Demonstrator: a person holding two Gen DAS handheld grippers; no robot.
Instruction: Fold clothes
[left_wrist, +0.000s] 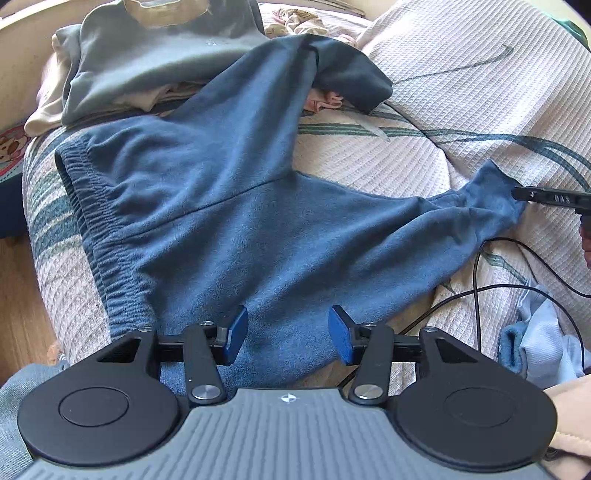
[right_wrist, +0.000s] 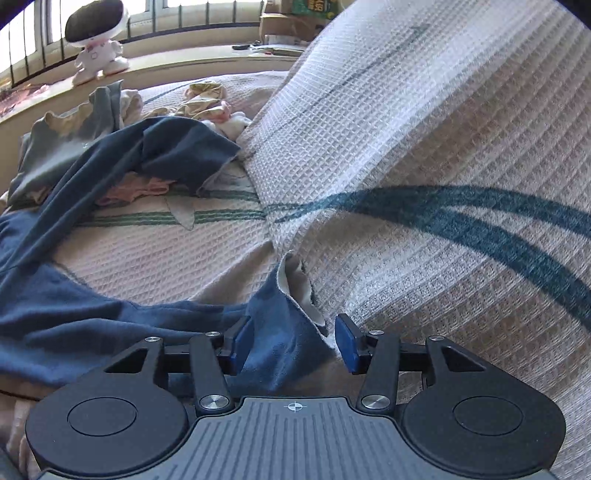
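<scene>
A pair of blue fleece trousers (left_wrist: 221, 206) lies spread on the waffle-weave bed cover (left_wrist: 443, 81), elastic waistband (left_wrist: 96, 229) at the left, one leg toward the back, the other toward the right. My left gripper (left_wrist: 286, 334) is open above the trousers' near edge, touching nothing. In the right wrist view my right gripper (right_wrist: 293, 341) is open with the cuff of the right leg (right_wrist: 284, 317) between its blue pads, which do not press it. The right gripper's tip also shows in the left wrist view (left_wrist: 524, 194) at that cuff.
A grey-green sweatshirt (left_wrist: 147, 59) and beige and pink garments (left_wrist: 325, 101) are piled at the back. Black cables (left_wrist: 476, 280) run over the cover at right beside a light blue cloth (left_wrist: 546, 339). A toy robot (right_wrist: 98, 44) stands on the window sill. Wooden floor (left_wrist: 18, 295) lies left.
</scene>
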